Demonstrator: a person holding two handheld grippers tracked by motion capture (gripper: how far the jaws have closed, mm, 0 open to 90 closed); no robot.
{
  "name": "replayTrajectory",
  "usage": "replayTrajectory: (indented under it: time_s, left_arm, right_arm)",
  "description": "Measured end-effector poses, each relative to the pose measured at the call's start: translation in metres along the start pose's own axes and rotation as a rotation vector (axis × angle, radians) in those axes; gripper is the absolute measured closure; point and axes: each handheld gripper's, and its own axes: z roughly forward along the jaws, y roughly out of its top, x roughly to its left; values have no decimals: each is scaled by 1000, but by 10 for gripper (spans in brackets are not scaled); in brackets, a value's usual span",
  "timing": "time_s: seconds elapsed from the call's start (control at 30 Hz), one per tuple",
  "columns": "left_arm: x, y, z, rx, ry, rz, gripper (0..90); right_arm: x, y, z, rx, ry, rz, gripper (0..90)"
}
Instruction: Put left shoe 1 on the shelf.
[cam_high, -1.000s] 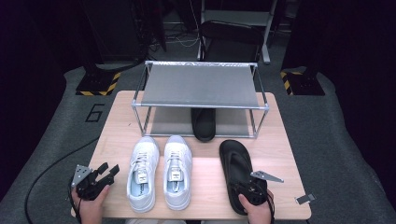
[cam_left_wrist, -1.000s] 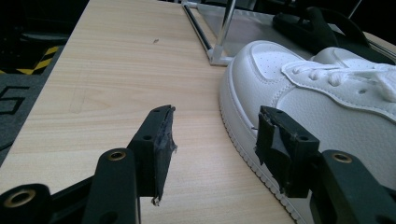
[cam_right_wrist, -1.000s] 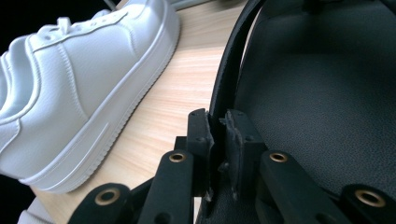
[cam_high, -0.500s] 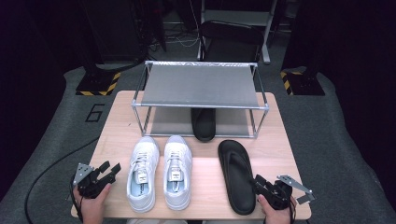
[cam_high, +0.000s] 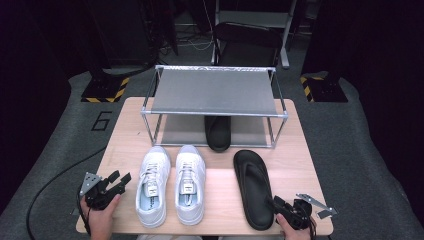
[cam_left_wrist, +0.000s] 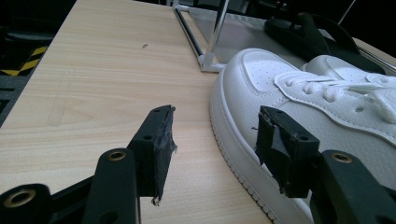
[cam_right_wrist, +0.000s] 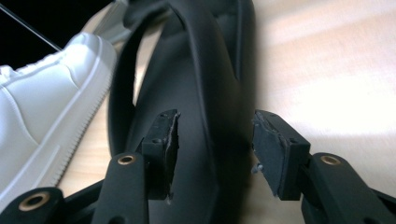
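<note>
Black flip-flop (cam_high: 254, 189) lies on the wooden table (cam_high: 125, 145), its heel between the right gripper (cam_high: 280, 206), whose jaws have just been opening, pads clear of it. Left gripper (cam_high: 119, 181) rests with jaws apart beside the white sneaker (cam_high: 151, 186).

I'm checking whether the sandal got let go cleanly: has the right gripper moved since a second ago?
Yes. The right gripper has slid right toward the table's near right corner, off the black flip-flop's heel; its jaws have just been opening, pads clear of the heel.
</note>
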Motion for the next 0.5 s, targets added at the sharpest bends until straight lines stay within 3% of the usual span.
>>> replayTrajectory:
  time_s: [0.2,0.27,0.4,0.5]
  left_arm:
    - [1,1,1,10,-8,-5,457]
    - [0,1,2,11,-6,-4,457]
    - [-1,1,3,9,-8,0,457]
    - [-1,0,3,3,-5,0,457]
  right_arm:
    - [-6,-6,3,26,-4,31,512]
    - [-8,-7,5,12,35,46,514]
    - [-8,-7,7,18,46,52,534]
    - [-8,-8,7,13,29,38,579]
